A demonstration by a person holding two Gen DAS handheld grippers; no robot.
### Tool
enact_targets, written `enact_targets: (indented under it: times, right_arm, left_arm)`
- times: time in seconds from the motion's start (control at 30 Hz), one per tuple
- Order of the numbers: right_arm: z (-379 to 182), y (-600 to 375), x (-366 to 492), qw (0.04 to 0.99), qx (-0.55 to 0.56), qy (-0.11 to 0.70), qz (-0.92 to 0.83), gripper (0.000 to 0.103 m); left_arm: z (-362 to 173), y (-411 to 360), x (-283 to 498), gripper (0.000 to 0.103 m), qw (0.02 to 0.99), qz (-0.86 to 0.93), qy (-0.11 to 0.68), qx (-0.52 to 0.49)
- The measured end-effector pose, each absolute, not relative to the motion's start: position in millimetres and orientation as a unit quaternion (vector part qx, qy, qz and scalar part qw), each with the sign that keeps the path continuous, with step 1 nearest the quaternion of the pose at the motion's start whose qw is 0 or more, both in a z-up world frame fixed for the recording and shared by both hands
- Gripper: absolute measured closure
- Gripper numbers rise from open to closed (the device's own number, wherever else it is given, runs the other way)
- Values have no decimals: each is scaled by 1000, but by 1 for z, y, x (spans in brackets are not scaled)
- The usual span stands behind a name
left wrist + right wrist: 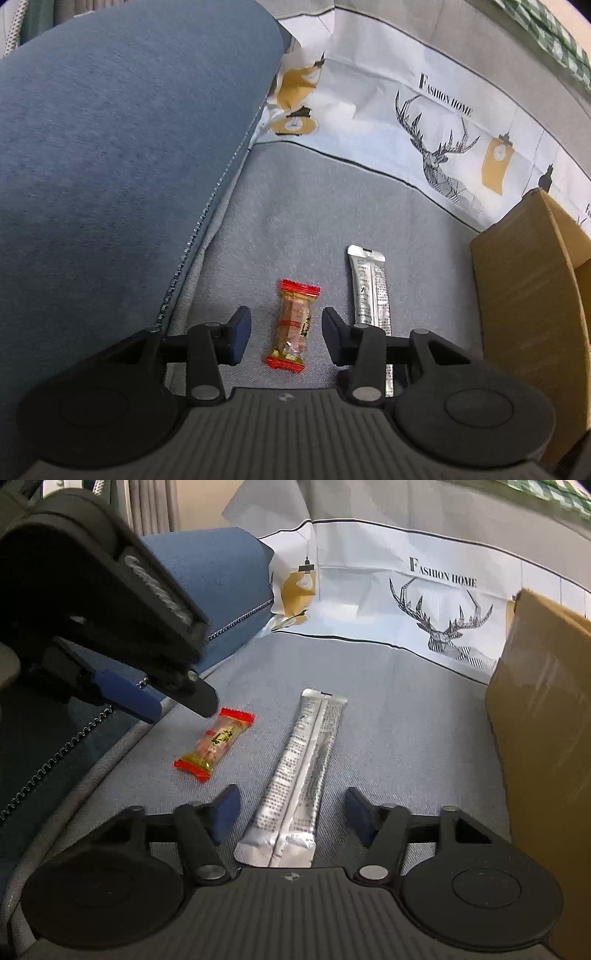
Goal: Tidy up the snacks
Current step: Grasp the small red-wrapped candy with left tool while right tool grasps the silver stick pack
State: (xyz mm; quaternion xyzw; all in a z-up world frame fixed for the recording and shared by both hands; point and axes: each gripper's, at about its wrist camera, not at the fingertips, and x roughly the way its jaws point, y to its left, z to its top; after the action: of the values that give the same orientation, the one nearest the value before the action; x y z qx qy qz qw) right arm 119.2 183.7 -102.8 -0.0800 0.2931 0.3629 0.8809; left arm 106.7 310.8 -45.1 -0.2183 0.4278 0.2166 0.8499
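While both snacks are lying side by side on the grey cushion point(303, 206) near the cardboard box point(524, 295), the left gripper point(286, 334) is straddling the red-ended candy point(293, 325) and the right gripper point(291, 818) the silver sachet point(299, 775), each partly open, gripping nothing, seemingly lining up pickups.

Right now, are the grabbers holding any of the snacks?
No, nothing is held. The left gripper is open around the red candy, and the right gripper is open around the silver packet. Both snacks lie on the grey cushion.
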Motion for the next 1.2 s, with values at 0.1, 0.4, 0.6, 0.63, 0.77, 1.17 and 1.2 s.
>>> enact_targets:
  times: [0.1, 0.4, 0.6, 0.63, 0.77, 1.17, 1.2]
  right_arm:
    - [-100, 180, 119, 880, -76, 295, 364, 69]
    - [-92, 160, 121, 880, -63, 319, 345, 72]
    - [-88, 140, 118, 873, -66, 336, 347, 72]
    - [-88, 137, 117, 872, -66, 338, 347, 72]
    - [-85, 120, 109, 871, -63, 349, 339, 72]
    - [-76, 100, 70, 858, -69, 367, 353, 71]
    - [-77, 101, 68, 858, -72, 366, 353, 70]
  left_arm:
    - [-50, 306, 114, 56, 847, 215, 438, -210]
    - [-70, 300, 133, 64, 832, 224, 480, -164]
    - [-67, 287, 130, 84, 840, 203, 488, -125]
    - [-64, 284, 129, 84, 844, 198, 484, -121]
    - [-48, 271, 115, 84, 866, 170, 457, -107]
    - [-60, 243, 96, 83, 859, 72, 502, -75]
    - [-62, 245, 98, 83, 856, 74, 506, -79]
